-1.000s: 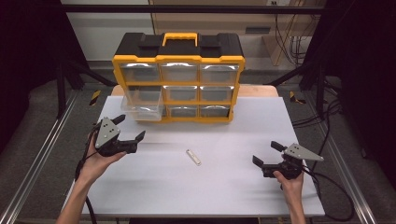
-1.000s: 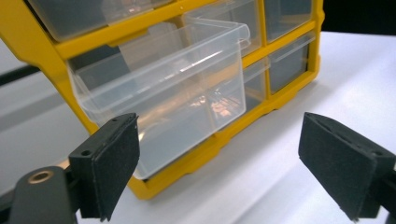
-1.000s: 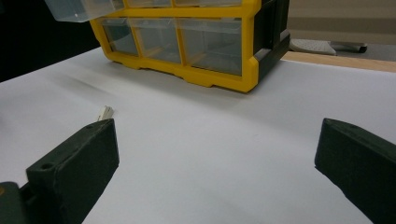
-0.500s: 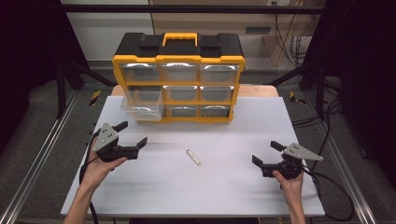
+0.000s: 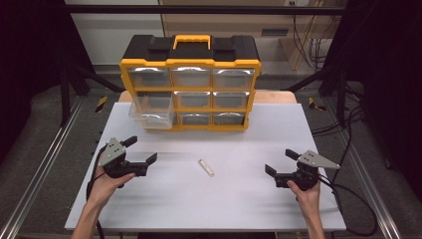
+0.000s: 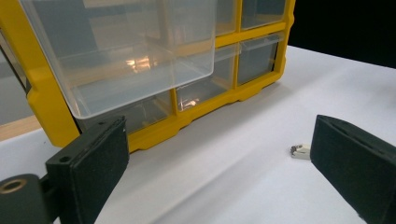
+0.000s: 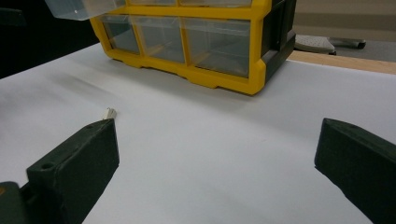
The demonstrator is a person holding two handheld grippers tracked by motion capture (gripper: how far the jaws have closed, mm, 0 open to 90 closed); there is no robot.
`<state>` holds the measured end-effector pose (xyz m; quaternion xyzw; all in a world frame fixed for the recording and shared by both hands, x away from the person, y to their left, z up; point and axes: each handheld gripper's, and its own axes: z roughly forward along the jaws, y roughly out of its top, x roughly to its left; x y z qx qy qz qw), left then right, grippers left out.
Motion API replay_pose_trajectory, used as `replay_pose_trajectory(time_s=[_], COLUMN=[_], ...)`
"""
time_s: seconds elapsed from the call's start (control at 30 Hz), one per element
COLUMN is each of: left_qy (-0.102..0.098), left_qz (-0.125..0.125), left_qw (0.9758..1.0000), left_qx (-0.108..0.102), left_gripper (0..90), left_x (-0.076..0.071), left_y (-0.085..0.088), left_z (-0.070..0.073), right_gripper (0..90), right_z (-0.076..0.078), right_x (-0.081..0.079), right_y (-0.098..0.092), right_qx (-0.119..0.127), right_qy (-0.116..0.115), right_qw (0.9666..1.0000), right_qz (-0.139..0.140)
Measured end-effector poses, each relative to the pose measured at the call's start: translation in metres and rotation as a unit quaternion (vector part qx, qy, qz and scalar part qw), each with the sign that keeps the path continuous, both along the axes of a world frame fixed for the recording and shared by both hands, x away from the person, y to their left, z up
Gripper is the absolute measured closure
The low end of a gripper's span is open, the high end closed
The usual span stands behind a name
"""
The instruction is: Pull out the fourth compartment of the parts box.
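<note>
A small flat pale metal piece (image 5: 205, 167) lies on the white table top (image 5: 209, 209), roughly midway between the two grippers. It also shows past the right jaw in the left gripper view as a small piece (image 6: 300, 150), and by the left jaw in the right gripper view (image 7: 109, 112). My left gripper (image 5: 142, 149) is held low at the table's left. Its jaws have just been opening and stand open with nothing between them (image 6: 219, 154). My right gripper (image 5: 279, 161) is held at the right, open and empty (image 7: 219, 154).
A yellow-and-black organizer (image 5: 189, 84) with clear drawers stands at the back of the table. Its middle-left drawer (image 5: 152, 112) is pulled out over the table and looks empty (image 6: 140, 56). Cables trail from both grippers off the near corners.
The left gripper has sunk toward the table and come a little nearer the person, its jaws spreading slightly. The right gripper and the small piece have stayed put.
</note>
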<state>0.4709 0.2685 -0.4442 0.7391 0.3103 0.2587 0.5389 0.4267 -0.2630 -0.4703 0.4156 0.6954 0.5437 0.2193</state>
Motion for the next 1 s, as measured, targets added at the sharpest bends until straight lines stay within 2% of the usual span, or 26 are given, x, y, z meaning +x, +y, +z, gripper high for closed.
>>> replay_pose_trajectory(time_s=[0.13,0.43,0.7,1.0], left_qy=[0.006,0.009,0.009,0.010], left_qz=[-0.002,-0.013,-0.019,-0.022], left_qw=[1.0000,0.9999,0.9998,0.9997], left_qx=[0.001,-0.003,0.004,-0.002], left_gripper=[3.7,2.8,2.8,2.3], left_x=[0.000,0.000,-0.001,-0.003], left_y=[0.004,0.007,0.008,0.012], left_z=[-0.005,-0.011,-0.014,-0.016], right_gripper=[0.4,0.3,0.4,0.5], right_z=[0.002,0.010,0.016,0.024], right_x=[0.001,0.003,0.006,0.009], right_y=[0.006,0.023,0.042,0.062], right_qx=[-0.004,-0.014,-0.042,-0.045], right_qy=[0.009,0.012,0.015,0.012], right_qw=[1.0000,0.9998,0.9989,0.9985], right_qz=[0.001,0.008,0.015,0.028])
